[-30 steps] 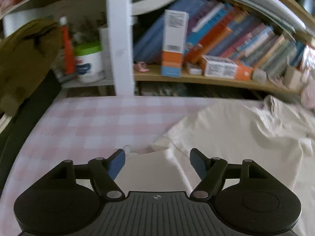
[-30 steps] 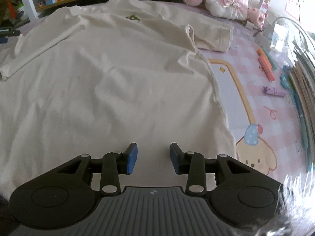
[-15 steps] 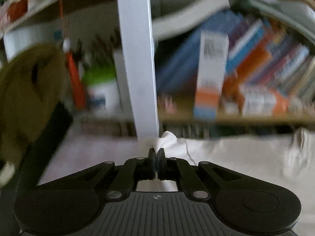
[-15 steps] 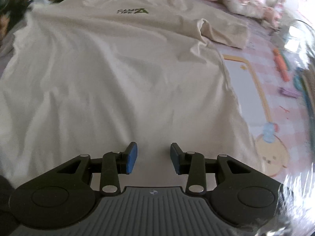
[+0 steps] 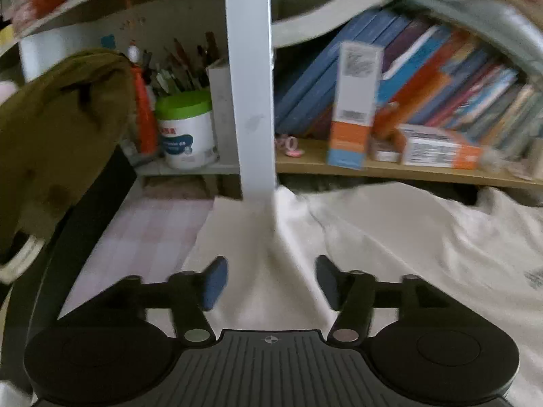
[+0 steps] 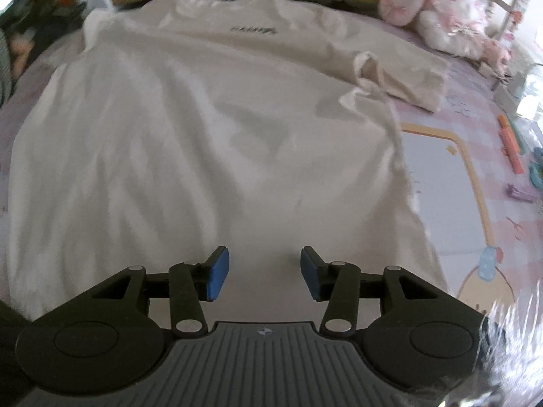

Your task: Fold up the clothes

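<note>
A cream T-shirt (image 6: pixel 203 135) lies spread on the pink checked mat (image 6: pixel 475 186), with a small dark print (image 6: pixel 253 29) near its collar and one sleeve (image 6: pixel 400 78) bunched at the right. My right gripper (image 6: pixel 264 271) hovers over the shirt's near part; its jaws are opening and hold nothing. In the left wrist view a ridge of the shirt (image 5: pixel 390 254) runs between the blue pads of my left gripper (image 5: pixel 271 279). Those jaws are opening too, and the pads stand clear of the cloth.
A white shelf post (image 5: pixel 251 84) rises just beyond the shirt's edge, with books (image 5: pixel 441 78), a tall box (image 5: pixel 356 101) and a green-lidded tub (image 5: pixel 186 129) on the shelves. An olive fabric bundle (image 5: pixel 61 129) hangs at the left. Plush toys (image 6: pixel 441 17) and pens (image 6: pixel 512 142) lie at the right.
My left gripper shut on the shirt's edge, carried it toward the shelf, then opened and let go. The right gripper's jaws have spread a little wider.
</note>
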`<state>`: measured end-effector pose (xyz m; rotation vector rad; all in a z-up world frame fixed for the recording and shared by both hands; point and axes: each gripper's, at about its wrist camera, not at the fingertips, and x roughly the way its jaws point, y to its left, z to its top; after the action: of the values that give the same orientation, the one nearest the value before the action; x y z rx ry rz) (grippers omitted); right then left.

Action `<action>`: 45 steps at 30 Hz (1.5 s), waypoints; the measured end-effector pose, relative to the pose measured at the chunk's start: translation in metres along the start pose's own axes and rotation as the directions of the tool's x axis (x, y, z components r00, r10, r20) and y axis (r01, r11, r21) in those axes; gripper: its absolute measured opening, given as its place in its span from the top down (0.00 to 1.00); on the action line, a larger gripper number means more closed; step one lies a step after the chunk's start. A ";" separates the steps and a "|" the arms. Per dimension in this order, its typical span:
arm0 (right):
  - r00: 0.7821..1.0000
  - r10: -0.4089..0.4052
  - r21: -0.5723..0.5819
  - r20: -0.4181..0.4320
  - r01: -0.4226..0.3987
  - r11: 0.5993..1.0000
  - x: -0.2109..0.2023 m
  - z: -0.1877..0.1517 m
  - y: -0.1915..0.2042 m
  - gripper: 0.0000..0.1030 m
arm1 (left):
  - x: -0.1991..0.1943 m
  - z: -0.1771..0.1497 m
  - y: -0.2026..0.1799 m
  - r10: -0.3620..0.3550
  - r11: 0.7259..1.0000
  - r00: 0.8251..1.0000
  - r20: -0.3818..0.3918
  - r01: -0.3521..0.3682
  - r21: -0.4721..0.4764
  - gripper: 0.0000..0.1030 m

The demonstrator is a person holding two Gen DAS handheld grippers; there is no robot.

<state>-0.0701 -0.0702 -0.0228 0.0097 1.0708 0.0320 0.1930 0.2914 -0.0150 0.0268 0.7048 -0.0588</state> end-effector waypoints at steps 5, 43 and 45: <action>0.998 -0.019 0.053 0.062 0.016 0.998 -0.016 0.003 -0.034 0.55 | -0.075 -0.061 -0.014 -0.047 0.999 0.998 -0.035 0.048 0.012 0.32; 0.928 0.122 0.082 0.351 -0.161 0.984 -0.061 -0.033 -0.072 0.92 | -0.210 -0.218 -0.112 -0.028 0.957 0.986 -0.162 -0.020 -0.289 1.00; 0.902 0.195 0.017 0.386 -0.218 0.976 -0.070 -0.010 -0.052 0.92 | -0.217 -0.207 -0.116 -0.034 0.954 0.994 -0.104 0.001 -0.300 1.00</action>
<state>-0.1116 -0.1248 0.0326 0.1782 0.6740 0.1832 -0.1134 0.1948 -0.0325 -0.2696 0.8170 0.0333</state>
